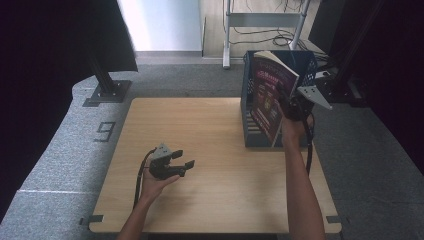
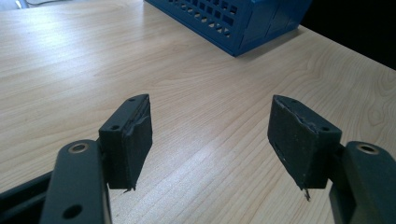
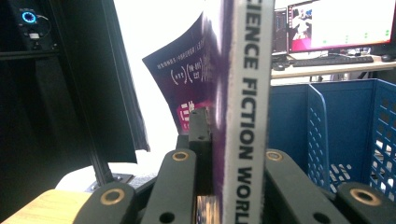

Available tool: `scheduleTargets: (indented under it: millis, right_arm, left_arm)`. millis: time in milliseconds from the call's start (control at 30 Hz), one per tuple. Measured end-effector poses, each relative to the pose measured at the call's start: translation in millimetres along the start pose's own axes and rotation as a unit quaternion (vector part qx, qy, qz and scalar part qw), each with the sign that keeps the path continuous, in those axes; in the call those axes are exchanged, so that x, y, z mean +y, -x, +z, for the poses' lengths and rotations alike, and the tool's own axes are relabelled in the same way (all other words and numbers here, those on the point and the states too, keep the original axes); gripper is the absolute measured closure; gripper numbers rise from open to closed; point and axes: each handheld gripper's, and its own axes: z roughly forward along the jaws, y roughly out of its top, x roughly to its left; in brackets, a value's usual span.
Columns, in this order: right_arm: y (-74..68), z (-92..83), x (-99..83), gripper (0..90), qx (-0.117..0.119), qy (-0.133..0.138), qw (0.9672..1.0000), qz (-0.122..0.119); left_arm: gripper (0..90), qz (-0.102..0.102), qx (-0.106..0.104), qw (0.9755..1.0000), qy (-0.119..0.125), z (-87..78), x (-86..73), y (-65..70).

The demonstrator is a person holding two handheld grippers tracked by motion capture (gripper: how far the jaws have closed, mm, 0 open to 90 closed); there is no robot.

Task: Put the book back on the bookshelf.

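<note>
On the pale wooden worktop (image 1: 210,165), at its far right corner: blue perforated plastic file rack (image 1: 260,135), upright, with dividers inside, seen close in the right gripper view (image 3: 327,126) and as a corner at the top of the left gripper view (image 2: 243,23). Just over that rack, held up and tilted: purple-covered book (image 1: 270,95), front cover turned toward the left of the high view, lower edge down by the rack's front, whether touching it cannot be told. In the right gripper view, white spine (image 3: 247,107) upright with black letters, covers fanning out behind. Clamped on the book near the spine: right gripper (image 1: 292,107), fingers (image 3: 198,135) pressed against the cover on either side, pinching the book (image 3: 187,74) between them, grey three-cornered plate on top, cable hanging along the forearm. Well apart, near the worktop's front left, just above bare wood: left gripper (image 1: 172,162), cradled in an upturned hand, fingers (image 2: 133,140) spread wide with nothing but wood grain between, pads worn and chipped at the edges.
</note>
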Motion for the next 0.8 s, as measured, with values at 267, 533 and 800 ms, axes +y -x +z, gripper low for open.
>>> scheduleTargets:
  millis: [267, 533, 800]
  right_arm:
    - [-1.9, 10.5, -2.3, 81.9, -0.001, -0.003, 1.0, -0.009]
    - [-1.6, 21.1, 0.8, 81.8, -0.013, -0.001, 0.9999, -0.011]
    - [1.0, 30.4, 1.0, 81.9, -0.026, -0.001, 0.9996, -0.007]
  left_arm:
    - [31.1, -0.001, -0.002, 1.0, -0.001, 0.5, -0.1, -0.2]
    - [31.2, -0.002, 0.0, 1.0, 0.003, -1.3, 0.2, -1.8]
    - [31.2, -0.004, -0.002, 1.0, 0.003, -1.3, 0.1, -1.6]
